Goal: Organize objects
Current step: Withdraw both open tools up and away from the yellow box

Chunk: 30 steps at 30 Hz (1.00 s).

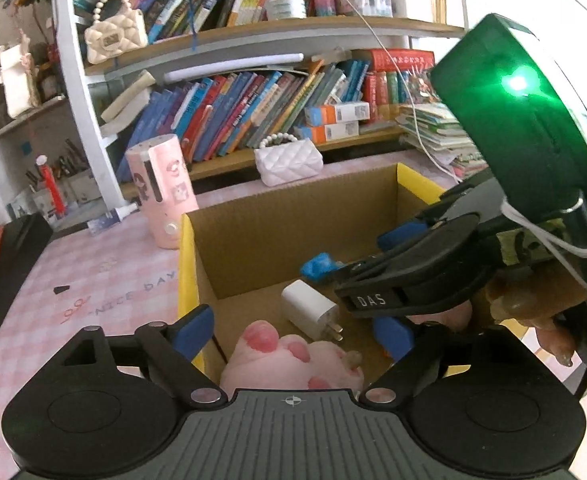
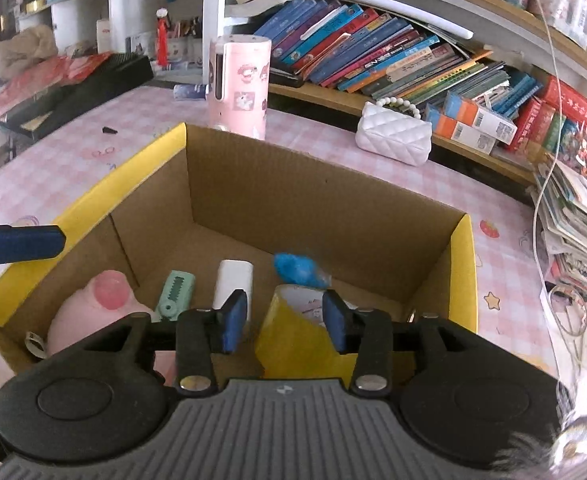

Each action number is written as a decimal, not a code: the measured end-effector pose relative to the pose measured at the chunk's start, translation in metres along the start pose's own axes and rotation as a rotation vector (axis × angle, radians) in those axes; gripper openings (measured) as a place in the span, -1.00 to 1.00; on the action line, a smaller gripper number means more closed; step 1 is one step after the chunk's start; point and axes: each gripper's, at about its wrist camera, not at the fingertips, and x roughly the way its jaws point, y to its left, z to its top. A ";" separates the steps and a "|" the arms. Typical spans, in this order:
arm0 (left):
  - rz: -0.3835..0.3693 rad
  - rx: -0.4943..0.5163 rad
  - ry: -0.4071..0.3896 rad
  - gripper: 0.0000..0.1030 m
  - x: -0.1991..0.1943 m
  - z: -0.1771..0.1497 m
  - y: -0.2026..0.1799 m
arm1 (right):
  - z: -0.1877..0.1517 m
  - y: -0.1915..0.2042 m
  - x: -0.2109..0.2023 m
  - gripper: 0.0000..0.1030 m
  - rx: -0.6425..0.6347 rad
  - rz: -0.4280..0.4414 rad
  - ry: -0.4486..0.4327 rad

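An open cardboard box with yellow flaps (image 1: 293, 216) (image 2: 293, 184) stands on the pink checkered table. Inside it lie a pink paw-shaped plush (image 1: 293, 360) (image 2: 93, 304), a white charger plug (image 1: 309, 312) (image 2: 233, 284), a mint green item (image 2: 175, 292), a blue crumpled object (image 1: 317, 266) (image 2: 297, 270) and a yellow-and-white packet (image 2: 293, 332). My left gripper (image 1: 293, 336) is open and empty over the box's near edge. My right gripper (image 2: 283, 322) is open and empty above the packet; it reaches into the box from the right in the left wrist view (image 1: 373, 276).
A pink cylinder with stickers (image 1: 163, 192) (image 2: 239, 84) stands behind the box. A white quilted purse (image 1: 287, 160) (image 2: 393, 134) sits by the bookshelf (image 1: 253, 120). A cream purse (image 1: 115, 36) is on the upper shelf. A stack of books (image 2: 573, 216) lies at right.
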 end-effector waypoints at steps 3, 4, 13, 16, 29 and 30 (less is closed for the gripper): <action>0.009 -0.025 -0.015 0.76 -0.008 0.000 0.003 | 0.000 0.002 -0.014 -0.06 0.033 -0.010 -0.035; 0.013 -0.032 -0.017 0.76 -0.011 0.000 0.003 | 0.000 0.003 -0.021 0.01 0.049 -0.018 -0.053; 0.008 -0.077 -0.045 0.89 -0.054 -0.012 0.014 | -0.008 0.025 -0.084 0.23 0.158 -0.090 -0.184; 0.036 -0.091 -0.041 0.93 -0.070 -0.020 0.020 | -0.016 0.036 -0.103 0.47 0.209 -0.148 -0.215; 0.197 -0.160 0.048 0.94 -0.113 -0.076 0.069 | -0.067 0.093 -0.127 0.60 0.335 -0.287 -0.144; 0.201 -0.162 0.054 0.94 -0.115 -0.079 0.072 | -0.072 0.099 -0.127 0.60 0.337 -0.289 -0.132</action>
